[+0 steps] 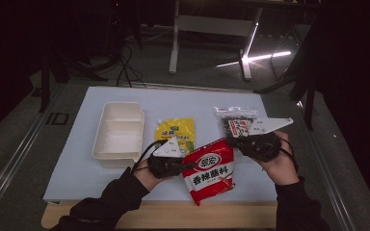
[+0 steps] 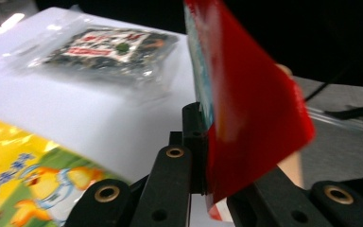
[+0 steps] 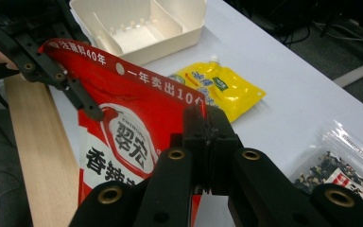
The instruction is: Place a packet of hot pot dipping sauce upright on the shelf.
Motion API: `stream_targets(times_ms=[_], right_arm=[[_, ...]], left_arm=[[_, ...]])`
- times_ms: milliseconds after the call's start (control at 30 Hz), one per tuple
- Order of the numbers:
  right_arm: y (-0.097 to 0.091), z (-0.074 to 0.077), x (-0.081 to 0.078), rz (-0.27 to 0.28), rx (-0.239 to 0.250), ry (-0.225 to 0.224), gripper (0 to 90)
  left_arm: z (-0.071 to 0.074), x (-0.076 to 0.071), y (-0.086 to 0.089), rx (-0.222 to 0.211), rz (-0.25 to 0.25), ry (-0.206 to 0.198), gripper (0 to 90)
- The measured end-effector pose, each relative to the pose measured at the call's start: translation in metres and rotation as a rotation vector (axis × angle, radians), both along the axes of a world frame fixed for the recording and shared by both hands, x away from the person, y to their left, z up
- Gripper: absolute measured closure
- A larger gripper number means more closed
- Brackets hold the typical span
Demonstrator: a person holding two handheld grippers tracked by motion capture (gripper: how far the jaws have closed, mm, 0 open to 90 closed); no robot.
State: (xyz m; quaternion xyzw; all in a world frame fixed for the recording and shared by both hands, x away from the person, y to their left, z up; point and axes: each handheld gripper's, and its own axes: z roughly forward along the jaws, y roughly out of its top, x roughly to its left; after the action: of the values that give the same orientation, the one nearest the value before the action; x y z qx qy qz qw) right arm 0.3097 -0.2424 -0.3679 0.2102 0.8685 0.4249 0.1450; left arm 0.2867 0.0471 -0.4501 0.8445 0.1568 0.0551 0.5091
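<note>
Red seasoning packet [image 1: 208,169]: flat foil pouch, red above, white panel below; held over the table's near edge. Print: round white emblem "翠宏", black "香辣蘸料", white top line "一年卖出10亿". Left gripper [image 1: 180,165] clamped on its left edge; right gripper [image 1: 232,141] clamped on its top right corner.

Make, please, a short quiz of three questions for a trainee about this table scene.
1. True or false: both grippers grip the red packet.
2. Which thing lies between the white box and the clear packet of dark pieces? A) a blue cup B) the yellow pouch C) a spoon
3. What is inside the white box?

Key:
1. True: the left gripper and the right gripper each pinch an upper corner of it.
2. B.
3. Nothing; both compartments are empty.
</note>
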Motion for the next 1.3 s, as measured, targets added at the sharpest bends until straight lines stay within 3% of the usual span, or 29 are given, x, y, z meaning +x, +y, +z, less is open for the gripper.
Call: stream_targets(times_ms=[67, 200, 400, 433, 467, 633, 700, 900, 1000, 1033, 1133, 1300], right_arm=[[-0.001, 0.002, -0.004, 0.002, 0.004, -0.01, 88.5], [-0.003, 0.006, -0.009, 0.015, 0.018, -0.023, 88.1], [-0.006, 0.008, -0.011, 0.026, 0.057, -0.027, 82.8], [-0.007, 0.008, -0.011, 0.037, 0.078, -0.017, 79.9], [-0.008, 0.005, -0.01, 0.067, 0.115, 0.013, 70.0], [-0.002, -0.005, -0.008, 0.125, 0.108, 0.048, 59.8], [0.004, -0.014, -0.005, 0.144, 0.069, 0.07, 56.6], [0.016, -0.031, 0.002, 0.18, 0.007, 0.132, 60.4], [0.018, -0.033, 0.002, 0.193, -0.007, 0.138, 65.7], [0.02, -0.034, 0.002, 0.224, -0.046, 0.155, 78.1], [0.022, -0.038, 0.002, 0.252, -0.086, 0.176, 88.9], [0.028, -0.037, 0.0, 0.249, -0.117, 0.165, 89.9]], left_arm=[[0.005, -0.005, 0.0, -0.019, -0.02, 0.009, 90.0], [0.018, -0.014, -0.001, 0.01, -0.05, -0.041, 90.0], [0.024, -0.011, 0.005, 0.015, -0.05, -0.052, 90.0], [0.026, -0.009, 0.009, 0.009, -0.051, -0.065, 90.0], [0.027, -0.009, 0.01, 0.013, -0.061, -0.071, 90.0], [0.031, -0.009, 0.016, -0.011, -0.083, -0.085, 90.0], [0.033, -0.009, 0.018, -0.026, -0.089, -0.095, 90.0], [0.038, -0.01, 0.021, -0.043, -0.076, -0.103, 90.0], [0.038, -0.01, 0.02, -0.041, -0.069, -0.098, 90.0], [0.036, -0.008, 0.021, -0.037, -0.061, -0.092, 90.0], [0.034, -0.006, 0.022, -0.033, -0.05, -0.084, 90.0], [0.032, 0.001, 0.027, -0.04, -0.045, -0.064, 90.0]])
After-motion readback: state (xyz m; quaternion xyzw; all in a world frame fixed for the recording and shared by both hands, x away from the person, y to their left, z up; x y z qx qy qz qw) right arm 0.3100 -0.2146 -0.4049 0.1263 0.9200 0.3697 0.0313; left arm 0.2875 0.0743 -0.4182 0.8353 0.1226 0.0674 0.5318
